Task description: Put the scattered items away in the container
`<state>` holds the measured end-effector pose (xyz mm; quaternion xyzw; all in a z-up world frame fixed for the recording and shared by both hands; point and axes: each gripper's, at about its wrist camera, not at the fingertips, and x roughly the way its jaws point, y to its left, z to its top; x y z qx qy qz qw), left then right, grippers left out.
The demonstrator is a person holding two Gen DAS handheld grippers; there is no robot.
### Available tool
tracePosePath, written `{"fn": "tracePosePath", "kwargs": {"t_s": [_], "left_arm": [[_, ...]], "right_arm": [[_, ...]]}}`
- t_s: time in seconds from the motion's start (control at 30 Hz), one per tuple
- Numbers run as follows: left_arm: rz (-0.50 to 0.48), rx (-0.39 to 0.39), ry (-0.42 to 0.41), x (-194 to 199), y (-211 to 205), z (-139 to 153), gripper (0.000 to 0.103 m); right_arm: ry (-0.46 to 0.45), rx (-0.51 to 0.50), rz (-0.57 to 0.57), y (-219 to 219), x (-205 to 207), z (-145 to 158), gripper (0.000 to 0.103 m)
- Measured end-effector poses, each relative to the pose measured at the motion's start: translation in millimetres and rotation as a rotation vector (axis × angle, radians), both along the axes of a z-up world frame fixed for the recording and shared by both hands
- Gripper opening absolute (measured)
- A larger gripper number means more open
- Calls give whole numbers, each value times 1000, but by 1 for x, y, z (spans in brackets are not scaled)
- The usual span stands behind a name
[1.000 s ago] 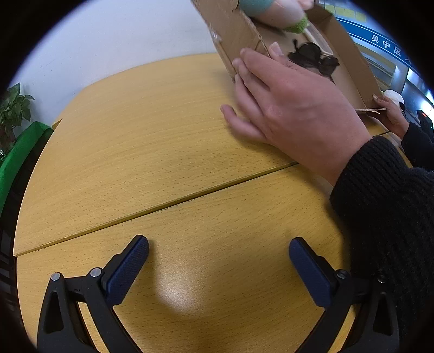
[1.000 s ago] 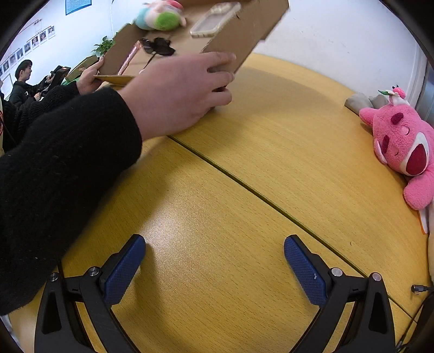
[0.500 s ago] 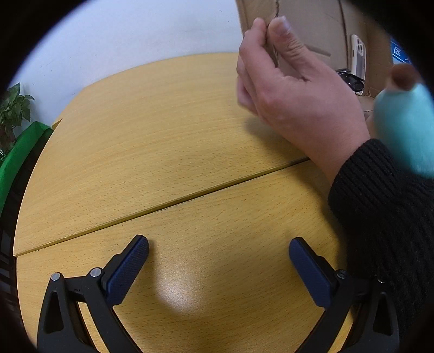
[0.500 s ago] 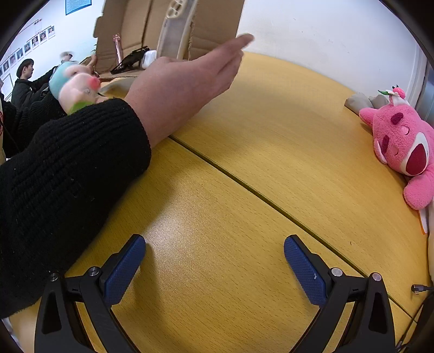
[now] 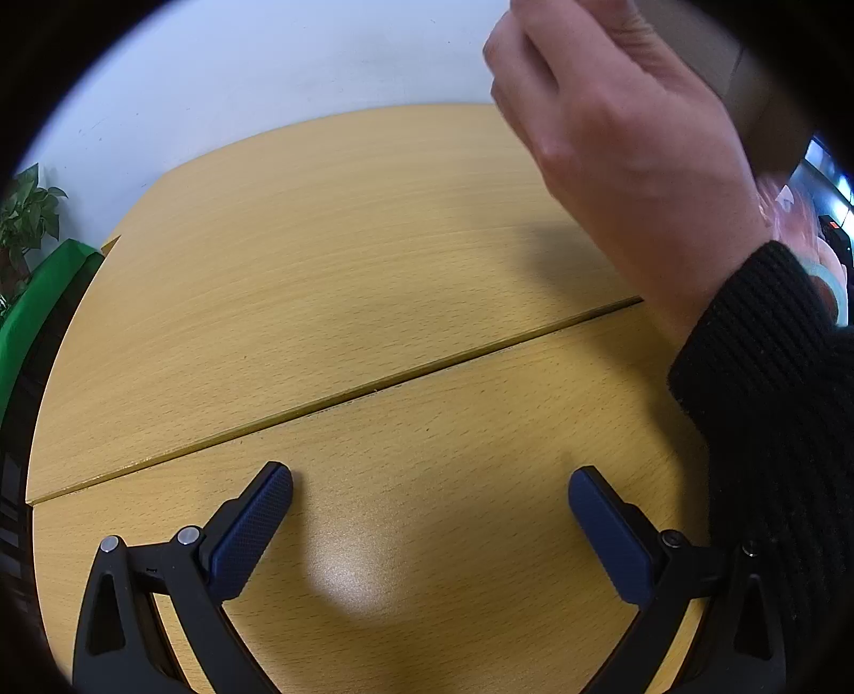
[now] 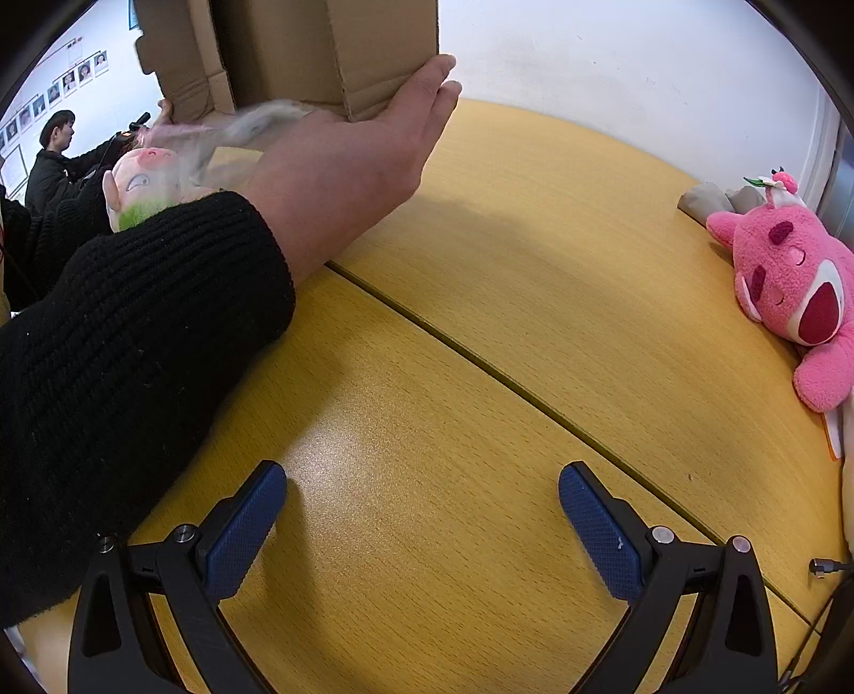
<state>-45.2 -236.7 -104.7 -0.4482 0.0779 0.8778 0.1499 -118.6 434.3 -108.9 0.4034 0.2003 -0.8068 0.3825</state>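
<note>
We hold both the left hand-held gripper (image 5: pixel 430 496) and right hand-held gripper (image 6: pixel 422 494) wide open and empty over the table (image 6: pixel 534 277). A bare hand (image 6: pixel 341 160) lifts the cardboard box (image 6: pixel 331 48) at the far left, a small plush toy (image 6: pixel 141 184) beneath it.

We see even, bright indoor light from overhead. A soft white glare patch sits on the table (image 5: pixel 347 582) just ahead of the left gripper (image 5: pixel 429 526), and another beside the right gripper (image 6: pixel 421 526). The raised hand (image 6: pixel 352 160) throws a diffuse shadow onto the table beyond it. Fisheye bending curves the table's edge; black vignette rings both frames. A falling clear item (image 6: pixel 251 128) beside the hand is motion-blurred.
</note>
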Motion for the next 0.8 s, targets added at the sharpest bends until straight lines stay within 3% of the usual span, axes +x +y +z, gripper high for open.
{"fn": "tracePosePath", "kwargs": {"t_s": [0.8], "left_arm": [[3,0,0,2,0,-1,103]], "right_arm": [[0,1,-1,1,-1,-1,103]]}}
